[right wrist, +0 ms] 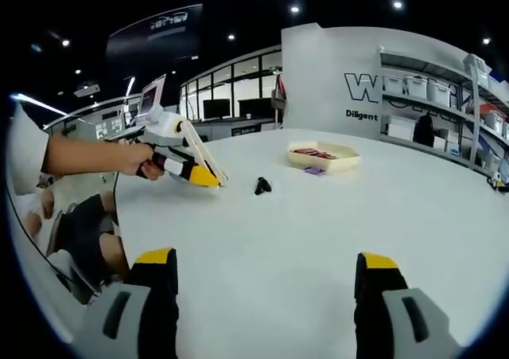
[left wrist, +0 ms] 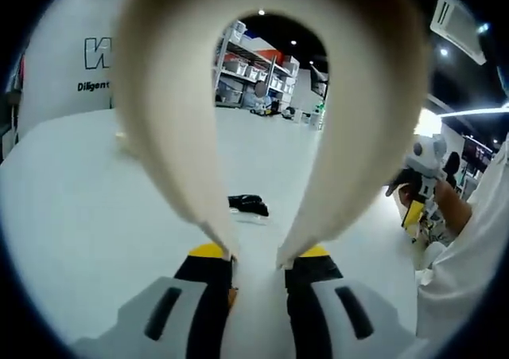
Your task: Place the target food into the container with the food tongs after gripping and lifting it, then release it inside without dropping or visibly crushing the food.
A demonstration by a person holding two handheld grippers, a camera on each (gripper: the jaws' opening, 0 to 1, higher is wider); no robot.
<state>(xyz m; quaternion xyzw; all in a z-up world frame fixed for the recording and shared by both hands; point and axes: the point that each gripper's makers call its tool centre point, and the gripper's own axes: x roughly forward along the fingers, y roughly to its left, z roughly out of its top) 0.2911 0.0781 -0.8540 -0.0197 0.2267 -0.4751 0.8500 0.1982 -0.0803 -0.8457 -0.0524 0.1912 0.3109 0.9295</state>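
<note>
My left gripper (left wrist: pixel 258 255) is shut on cream food tongs (left wrist: pixel 175 136), whose two arms rise from between the jaws and join in an arch close to the lens. Through the arch a small black item (left wrist: pixel 248 205) lies on the white table (left wrist: pixel 79 200). In the right gripper view a hand holds the left gripper (right wrist: pixel 171 158) with the tongs (right wrist: pixel 199 154) just left of the black item (right wrist: pixel 262 186). Farther back sits a shallow cream tray (right wrist: pixel 343 161) with reddish food pieces (right wrist: pixel 312 153) and a purple piece (right wrist: pixel 315 169). My right gripper (right wrist: pixel 266 287) is open over bare table.
Shelving with storage bins (right wrist: pixel 429 88) and a white wall with lettering (right wrist: pixel 362 88) stand behind the table. A person's white sleeve (left wrist: pixel 469 255) and hand with the other gripper (left wrist: pixel 425 158) sit at the right of the left gripper view. The table's edge (right wrist: pixel 119 216) runs along the left.
</note>
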